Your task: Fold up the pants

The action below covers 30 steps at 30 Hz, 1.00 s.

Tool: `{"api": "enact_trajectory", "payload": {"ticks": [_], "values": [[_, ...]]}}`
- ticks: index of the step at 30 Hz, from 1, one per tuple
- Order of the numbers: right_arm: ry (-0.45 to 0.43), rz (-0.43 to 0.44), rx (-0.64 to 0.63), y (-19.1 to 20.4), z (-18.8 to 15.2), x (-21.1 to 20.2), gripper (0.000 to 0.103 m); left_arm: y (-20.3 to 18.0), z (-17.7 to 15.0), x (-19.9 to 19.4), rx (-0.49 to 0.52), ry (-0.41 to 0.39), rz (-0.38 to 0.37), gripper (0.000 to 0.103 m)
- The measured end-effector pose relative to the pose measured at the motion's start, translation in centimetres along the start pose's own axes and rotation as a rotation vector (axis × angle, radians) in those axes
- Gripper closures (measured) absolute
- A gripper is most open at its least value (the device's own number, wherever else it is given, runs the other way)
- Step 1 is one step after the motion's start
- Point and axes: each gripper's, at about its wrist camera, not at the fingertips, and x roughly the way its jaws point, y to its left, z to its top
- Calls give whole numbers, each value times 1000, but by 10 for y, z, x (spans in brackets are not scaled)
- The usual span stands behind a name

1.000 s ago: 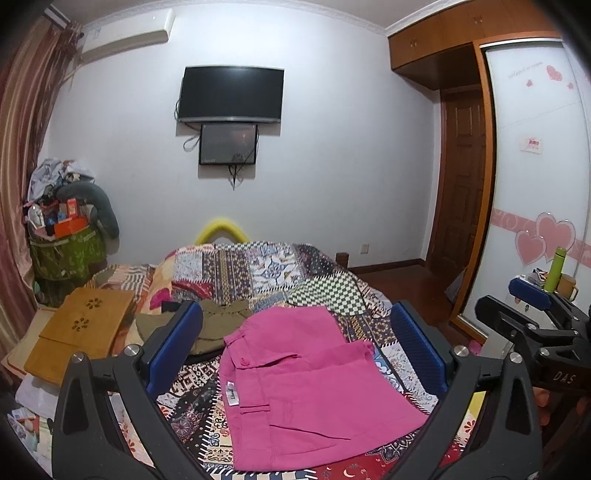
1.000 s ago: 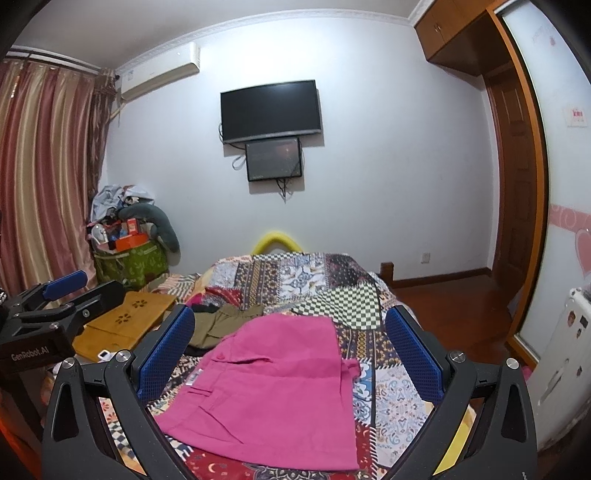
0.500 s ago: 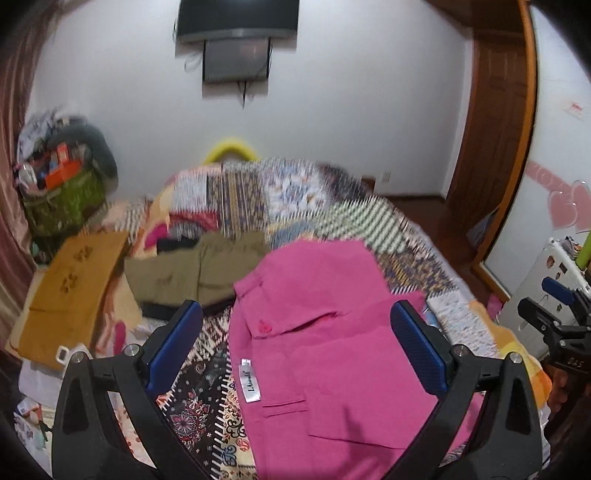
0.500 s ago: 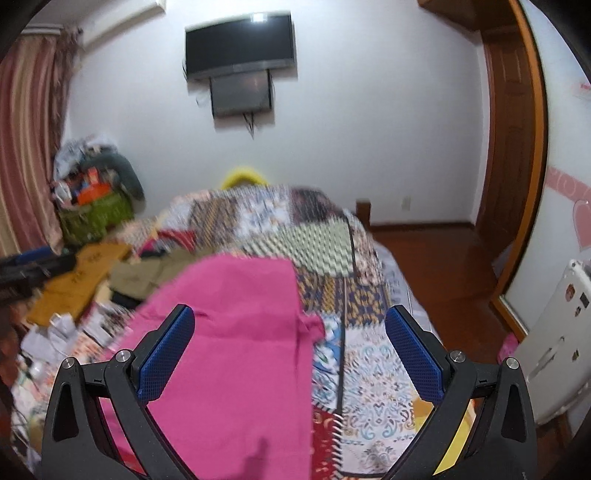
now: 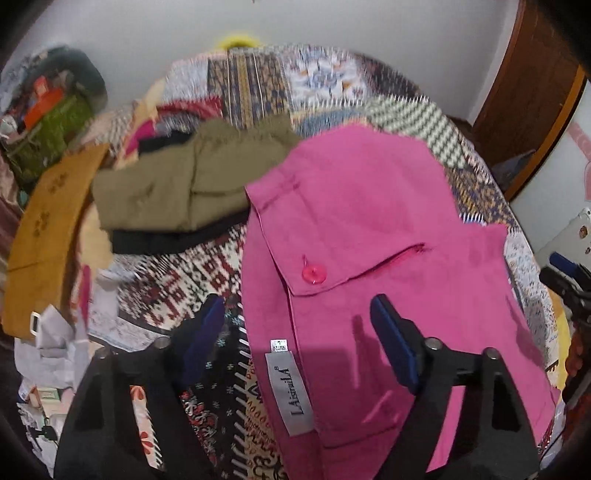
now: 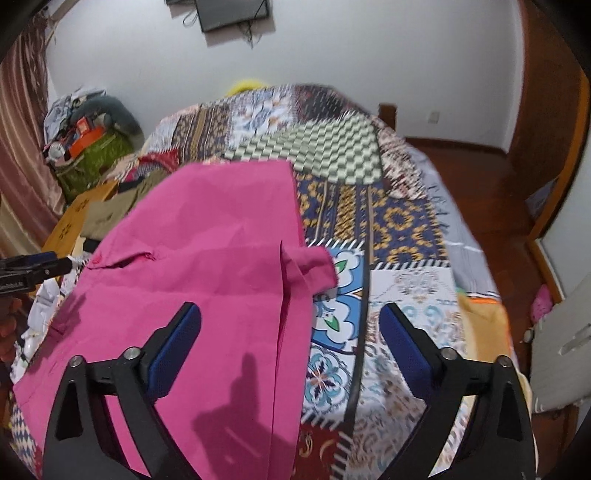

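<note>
On the bed (image 6: 399, 221), which is covered by a patchwork spread of mixed panels (blue and yellow florals, green checks, red and white geometric bands), the pink pants (image 5: 369, 229) lie flat across the near half, waistband towards the left wrist camera. A pink button (image 5: 314, 275) sits on the fly flap and a grey brand label (image 5: 290, 393) lies at the waistband edge. The left gripper (image 5: 295, 332) hangs over that waistband corner with its jaws apart, one blue pad over the spread and the other over pink fabric, holding nothing. The right gripper (image 6: 290, 341) is likewise spread wide, positioned over the opposite edge of the pants, left pad above pink cloth and right pad above the bedspread; whether either tool touches the fabric cannot be determined. A small folded flap of pink cloth juts out at the right edge of the garment. Beside the pants, further up the bed, an olive garment (image 5: 177, 184) rests on a darker item. A tan wooden board (image 5: 44, 229) lies at the left side of the bed, with loose papers near it. In the far left corner stands a green bag (image 6: 96, 158) piled with clutter, next to striped curtains (image 6: 22, 129). The wall (image 6: 369, 55) is plain white with a dark screen (image 6: 232, 13) mounted high. Reddish wooden flooring (image 6: 487, 177) shows to the right of the bed, with a wooden door frame beyond
</note>
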Motion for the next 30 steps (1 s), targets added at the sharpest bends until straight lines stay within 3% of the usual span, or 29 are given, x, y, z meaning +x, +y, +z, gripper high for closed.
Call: {"api": "enact_trajectory", "payload": {"ticks": [2,5,9,14,16,19,23,25,26,27,30], "values": [[25,15,-4,-1,4,13,16,1,0,13,-1,36,-6,33],[55,38,-21,-1,7,28,27,1,-1,23,-3,64,-24,33],[87,62,-36,-3,13,47,29,-2,0,32,1,90,-62,38],[121,105,-32,-5,20,69,30,5,5,42,-57,144,-187,60],[142,129,-25,-6,21,77,46,5,7,44,-64,147,-202,61],[190,149,-13,-4,19,89,71,1,7,42,-36,133,-182,66],[189,158,-14,-3,12,91,92,-5,5,37,21,103,-122,70],[190,146,-22,-2,11,90,96,-7,3,35,52,91,-88,72],[189,141,-28,-2,9,89,96,-8,3,35,62,90,-59,84],[192,133,-39,-1,8,90,97,-8,3,36,73,91,-19,86],[196,125,-45,-2,5,90,98,3,2,39,50,104,-43,85]]}}
